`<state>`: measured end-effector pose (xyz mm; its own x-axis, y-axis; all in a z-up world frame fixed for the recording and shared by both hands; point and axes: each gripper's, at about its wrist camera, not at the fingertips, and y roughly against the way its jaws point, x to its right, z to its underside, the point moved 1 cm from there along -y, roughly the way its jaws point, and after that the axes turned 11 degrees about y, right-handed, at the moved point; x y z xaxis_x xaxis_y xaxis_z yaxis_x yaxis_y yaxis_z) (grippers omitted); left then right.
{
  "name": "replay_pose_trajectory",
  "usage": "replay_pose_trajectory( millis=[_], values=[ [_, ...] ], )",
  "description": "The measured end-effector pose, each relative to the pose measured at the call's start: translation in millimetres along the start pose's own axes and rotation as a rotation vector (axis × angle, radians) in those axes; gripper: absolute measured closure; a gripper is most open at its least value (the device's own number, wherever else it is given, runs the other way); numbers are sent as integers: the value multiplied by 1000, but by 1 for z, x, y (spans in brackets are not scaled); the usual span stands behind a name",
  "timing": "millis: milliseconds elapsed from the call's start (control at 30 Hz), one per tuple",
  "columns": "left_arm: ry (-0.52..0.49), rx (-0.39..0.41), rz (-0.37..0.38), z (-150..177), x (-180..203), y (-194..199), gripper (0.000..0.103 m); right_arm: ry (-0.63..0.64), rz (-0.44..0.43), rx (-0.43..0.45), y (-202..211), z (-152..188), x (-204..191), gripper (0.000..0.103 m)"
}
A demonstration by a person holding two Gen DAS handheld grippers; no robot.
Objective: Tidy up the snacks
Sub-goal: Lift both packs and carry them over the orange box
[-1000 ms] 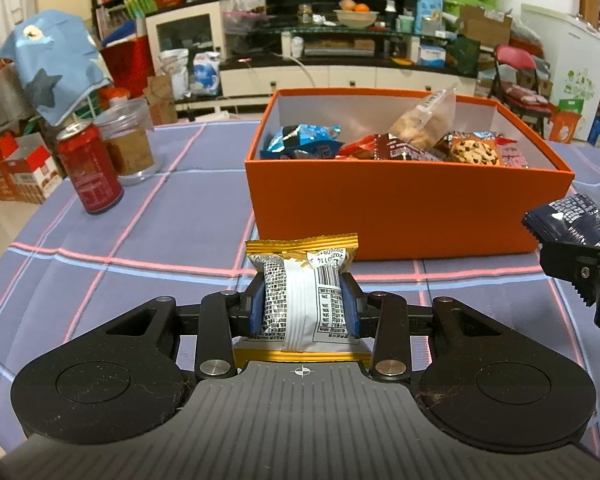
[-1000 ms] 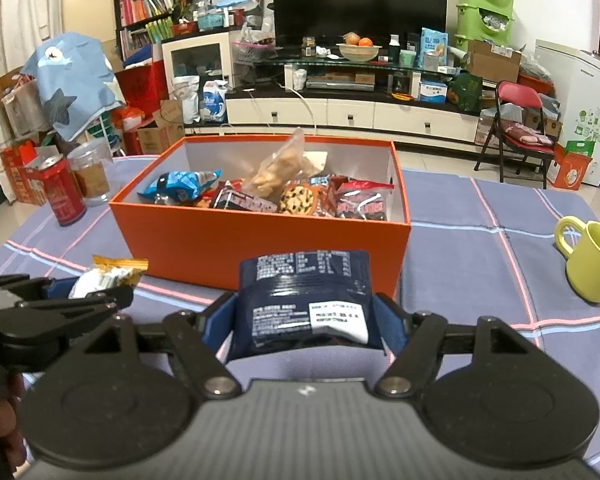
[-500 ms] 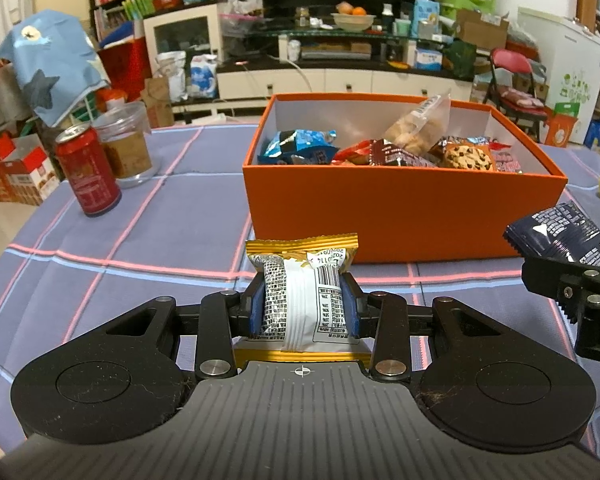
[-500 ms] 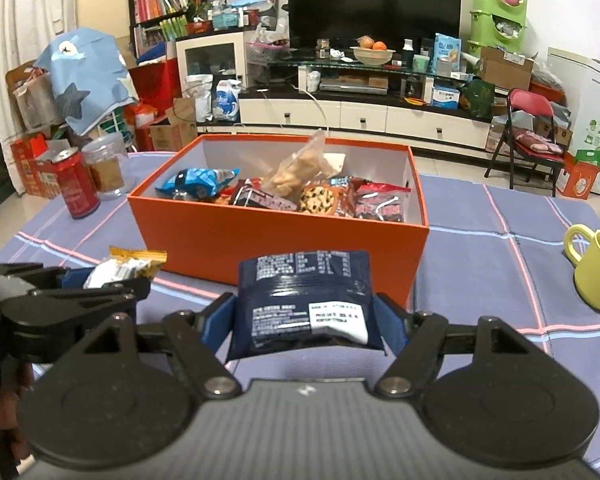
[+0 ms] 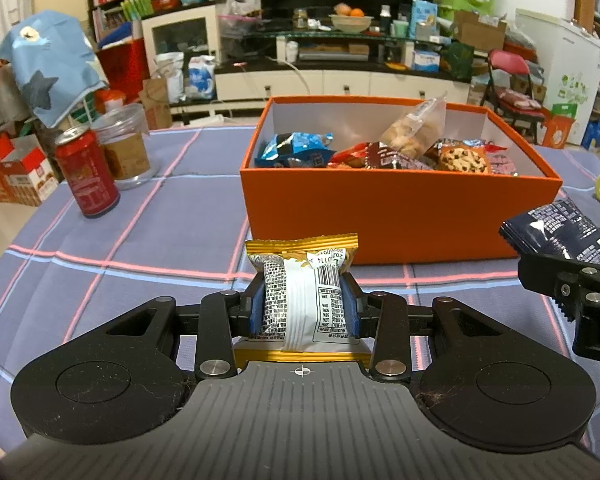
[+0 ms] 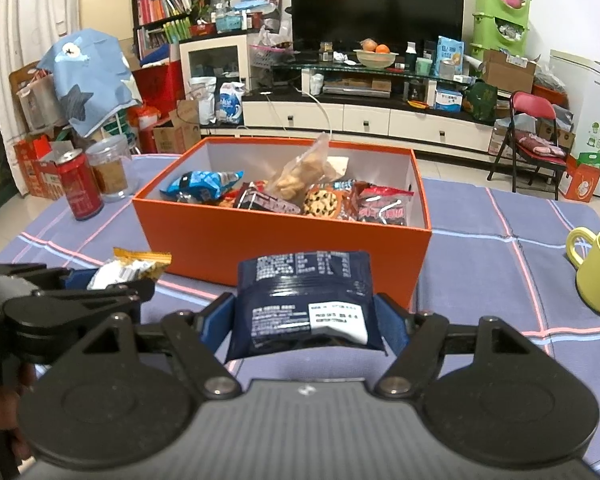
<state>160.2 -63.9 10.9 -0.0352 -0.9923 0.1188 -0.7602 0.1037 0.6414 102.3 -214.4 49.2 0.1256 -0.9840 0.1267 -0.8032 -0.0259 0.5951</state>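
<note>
My left gripper (image 5: 303, 308) is shut on a white and gold snack packet (image 5: 305, 292), held above the tablecloth in front of the orange box (image 5: 396, 216). My right gripper (image 6: 306, 320) is shut on a dark blue snack packet (image 6: 306, 300), also in front of the orange box (image 6: 284, 244). The box holds several snack packets (image 6: 296, 196). The blue packet also shows at the right of the left wrist view (image 5: 560, 232). The white and gold packet shows at the left of the right wrist view (image 6: 134, 268).
A red can (image 5: 86, 172) and a glass jar (image 5: 126, 146) stand on the table at the far left. A yellow-green mug (image 6: 598, 276) stands at the right. The table has a purple checked cloth (image 5: 160, 220).
Both grippers have risen and come a little nearer the box, so more of its inside shows. Both still hold their packets.
</note>
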Motion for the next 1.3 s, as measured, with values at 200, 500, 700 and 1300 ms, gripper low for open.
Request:
replay_pose_trajectory(
  millis=[200,500,700,1300],
  values=[
    [10,76,60,-26,-2,31,93,-12,7,70,22,-9,11,29],
    [69,147,69,-100,7,9,93,-73,68,129,12,-47,48,29],
    [61,157,46,-121,16,-24,93,-116,75,130,-26,-77,59,29],
    [62,73,35,-125,42,-87,93,-126,123,61,-84,-89,59,29]
  ],
)
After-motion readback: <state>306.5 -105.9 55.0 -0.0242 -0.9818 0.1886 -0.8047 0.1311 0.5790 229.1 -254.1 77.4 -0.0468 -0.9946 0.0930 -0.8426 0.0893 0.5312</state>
